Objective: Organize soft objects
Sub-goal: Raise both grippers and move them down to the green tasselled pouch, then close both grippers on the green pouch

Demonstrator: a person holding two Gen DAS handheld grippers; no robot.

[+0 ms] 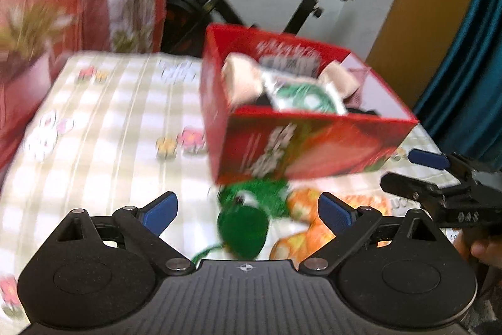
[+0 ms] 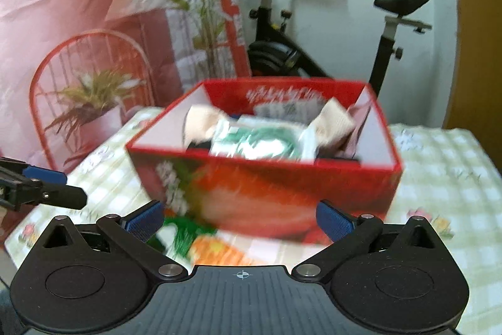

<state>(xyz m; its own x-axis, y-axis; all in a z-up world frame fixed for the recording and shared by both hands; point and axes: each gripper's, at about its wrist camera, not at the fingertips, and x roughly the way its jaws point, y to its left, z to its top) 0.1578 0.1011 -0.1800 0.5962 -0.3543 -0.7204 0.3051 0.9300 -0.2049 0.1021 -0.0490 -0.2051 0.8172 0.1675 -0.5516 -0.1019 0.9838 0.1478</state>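
both claws are spread wide and empty, the left gripper (image 1: 248,211) hanging over the green knitted toy (image 1: 243,225) and orange soft piece (image 1: 309,220) on the checked cloth (image 1: 103,127), the right gripper (image 2: 240,223) beside it. looks like between picks: next is closing on the green toy. beyond, the red box (image 2: 266,178) already holds soft items.

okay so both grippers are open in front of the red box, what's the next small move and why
Probably lower the left hand-held gripper onto the green knitted piece and close. It lies on the checked cloth outside the red box, right between the open jaws, while other soft items already sit inside.
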